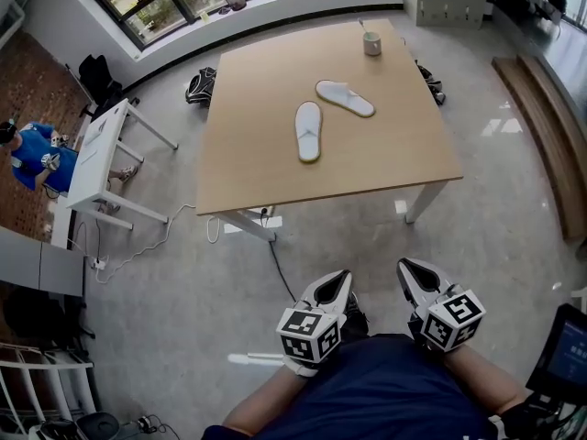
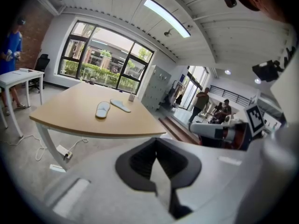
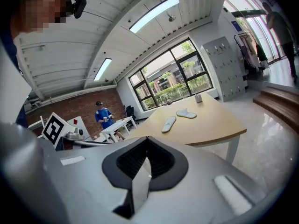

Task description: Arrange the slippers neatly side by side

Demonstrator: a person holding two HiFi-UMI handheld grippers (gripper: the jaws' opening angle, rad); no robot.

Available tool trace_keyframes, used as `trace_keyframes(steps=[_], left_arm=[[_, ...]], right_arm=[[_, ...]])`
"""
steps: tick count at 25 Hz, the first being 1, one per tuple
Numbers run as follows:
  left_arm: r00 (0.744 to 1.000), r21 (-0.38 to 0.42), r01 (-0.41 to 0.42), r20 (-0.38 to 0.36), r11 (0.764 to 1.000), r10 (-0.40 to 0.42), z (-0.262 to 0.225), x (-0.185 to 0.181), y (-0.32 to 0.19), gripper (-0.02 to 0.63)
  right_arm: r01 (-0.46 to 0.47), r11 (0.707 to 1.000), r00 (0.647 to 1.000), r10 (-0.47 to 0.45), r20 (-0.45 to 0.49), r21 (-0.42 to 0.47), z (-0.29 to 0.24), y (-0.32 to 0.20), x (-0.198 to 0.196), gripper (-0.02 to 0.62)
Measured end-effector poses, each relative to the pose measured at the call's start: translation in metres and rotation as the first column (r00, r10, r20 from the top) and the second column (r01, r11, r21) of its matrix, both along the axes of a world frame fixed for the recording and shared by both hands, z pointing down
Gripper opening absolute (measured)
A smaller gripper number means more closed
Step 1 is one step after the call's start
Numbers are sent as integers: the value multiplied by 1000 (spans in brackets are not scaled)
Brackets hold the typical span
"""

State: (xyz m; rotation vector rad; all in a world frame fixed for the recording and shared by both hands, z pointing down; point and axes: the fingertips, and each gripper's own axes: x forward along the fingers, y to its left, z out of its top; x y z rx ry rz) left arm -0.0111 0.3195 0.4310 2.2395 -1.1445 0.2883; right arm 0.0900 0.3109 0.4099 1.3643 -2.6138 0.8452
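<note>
- The left gripper point(image 1: 345, 276) and right gripper point(image 1: 403, 264) are held low against the person's body, side by side, tips aimed at the table point(image 1: 266, 71).
- Both pairs of jaws are closed together with nothing in them.
- Well away from the grippers, two white slippers lie mid-table: the nearer slipper point(image 1: 308, 131) lies lengthwise, and the farther slipper point(image 1: 345, 98) is angled off to its right, close by it.
- A cup point(image 1: 371, 43) stands near the far edge.
- The floor point(image 1: 183, 273) is grey, with a white desk point(image 1: 94, 159) to the left and a person in blue point(image 1: 32, 157) beside it.
</note>
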Motion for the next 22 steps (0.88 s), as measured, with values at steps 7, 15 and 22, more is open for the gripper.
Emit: trace_keyframes(steps=[7,15,22], left_arm=[[1000,-14,0,-19,1000,0,3,-34,-51,5],[999,-29,-26,-38,999,25,13,-53,-90,5],[999,-56,-22,-38,998,19,22,-63,-114,5]], right_arm=[[4,1000,999,-5,-32,-8,3,-49,-35,11],[-14,1000,998,13,-56,-25,12,-84,-57,11],[-17,999,999,15,-51,-46,18,-110,-66,11]])
